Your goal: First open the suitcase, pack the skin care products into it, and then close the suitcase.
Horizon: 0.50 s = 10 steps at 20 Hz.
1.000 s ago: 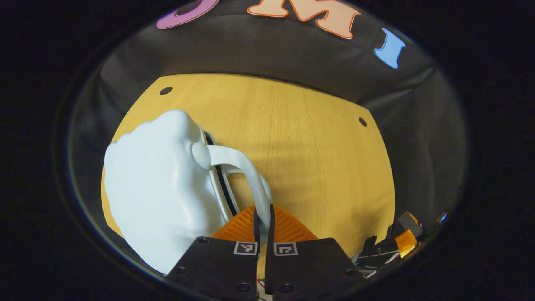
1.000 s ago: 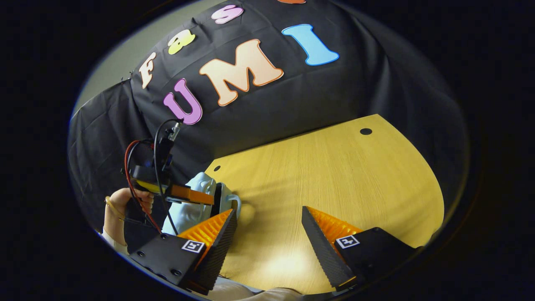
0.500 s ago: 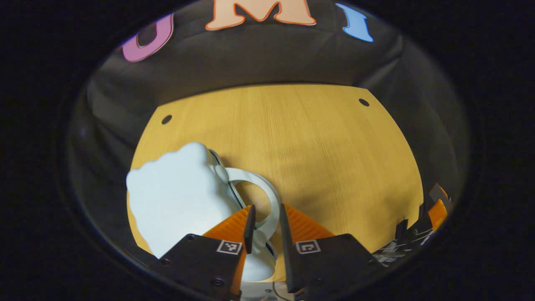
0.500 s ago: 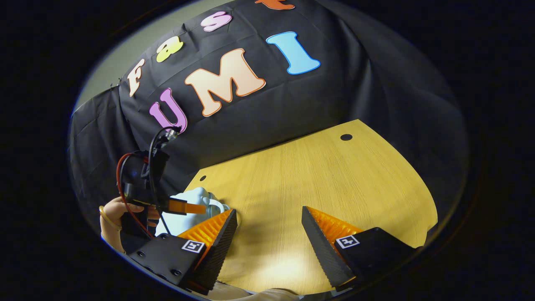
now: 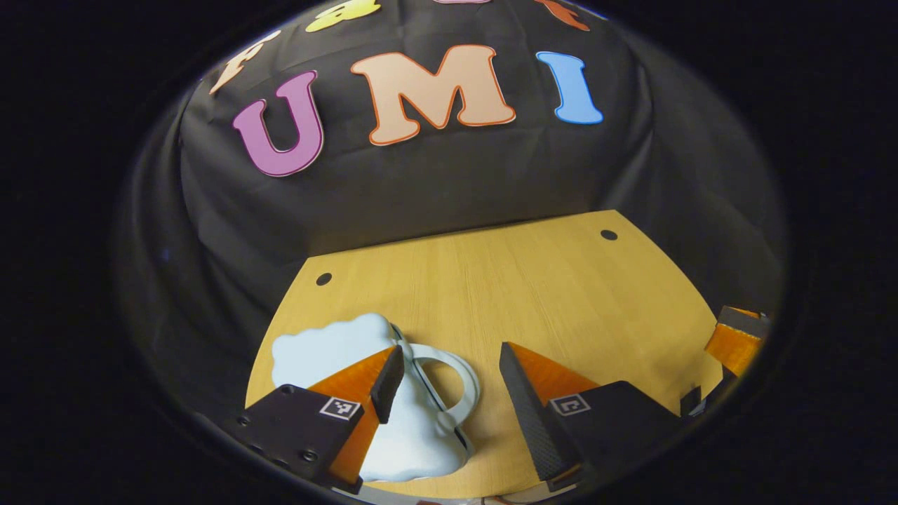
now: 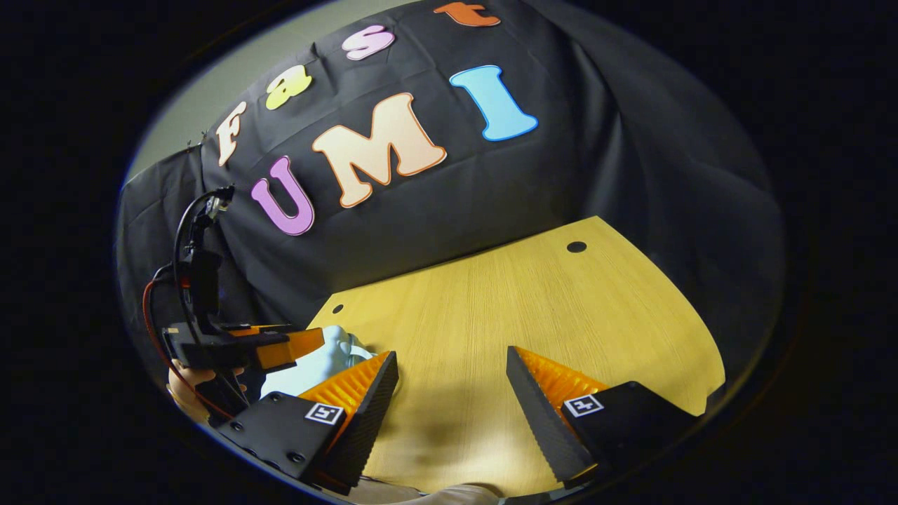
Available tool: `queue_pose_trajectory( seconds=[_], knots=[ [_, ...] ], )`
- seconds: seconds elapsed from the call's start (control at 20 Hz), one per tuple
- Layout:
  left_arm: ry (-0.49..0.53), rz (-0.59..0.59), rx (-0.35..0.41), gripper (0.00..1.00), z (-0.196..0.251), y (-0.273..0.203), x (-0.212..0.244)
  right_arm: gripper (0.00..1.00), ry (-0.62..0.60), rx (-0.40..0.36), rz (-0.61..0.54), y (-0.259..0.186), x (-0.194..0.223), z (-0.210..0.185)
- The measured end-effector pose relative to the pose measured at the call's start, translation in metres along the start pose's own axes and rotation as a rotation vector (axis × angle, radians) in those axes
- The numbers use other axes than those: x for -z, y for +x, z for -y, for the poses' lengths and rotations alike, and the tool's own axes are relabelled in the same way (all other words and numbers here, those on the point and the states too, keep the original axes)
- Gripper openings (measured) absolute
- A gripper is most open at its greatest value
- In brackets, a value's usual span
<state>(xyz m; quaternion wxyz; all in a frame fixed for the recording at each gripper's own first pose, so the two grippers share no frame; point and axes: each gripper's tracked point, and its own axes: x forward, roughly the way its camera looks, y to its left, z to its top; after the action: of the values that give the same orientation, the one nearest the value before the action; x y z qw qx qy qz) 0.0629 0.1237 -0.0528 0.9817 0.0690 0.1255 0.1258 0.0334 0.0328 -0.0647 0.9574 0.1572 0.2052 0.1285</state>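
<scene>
Black cloth booth, light wooden table (image 5: 533, 294) with a couple of small dark holes near its far edge, nothing else on it that I can make out. Way over on the left side of the table, near its front corner, sits the suitcase (image 5: 330, 351), a pale bluish-white cloud-shaped little case lying flat with its looped handle (image 5: 449, 382) pointing toward the middle of the table. In the right gripper view you can just catch a bit of the case behind the other tool, left of centre.

What just changed: a second ago the left gripper (image 5: 449, 386) was clamped on that handle with the case tipped up; half a second ago the jaws were parting, and now they're spread wide, holding nothing, pulled back and up, with the case lying on the table below them. So the handle has been let go.

The right gripper (image 6: 452, 382) has its jaws wide apart too, empty, hovering over bare wood well right of the case, about where it was before.

My read: no loose skincare stuff visible and the shell looks shut, so this is probably the closing end of the task, but I can't see the seam well enough to be sure.
</scene>
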Motion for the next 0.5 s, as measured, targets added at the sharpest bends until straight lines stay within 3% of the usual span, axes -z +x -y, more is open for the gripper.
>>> queue_pose_trajectory(
  seconds=[0.5],
  knots=[
    [0.035, -0.092, 0.018, 0.83, -0.001, 0.009, 0.052, 0.98, -0.022, -0.014, -0.001, 0.005, 0.005, -0.015]
  ],
)
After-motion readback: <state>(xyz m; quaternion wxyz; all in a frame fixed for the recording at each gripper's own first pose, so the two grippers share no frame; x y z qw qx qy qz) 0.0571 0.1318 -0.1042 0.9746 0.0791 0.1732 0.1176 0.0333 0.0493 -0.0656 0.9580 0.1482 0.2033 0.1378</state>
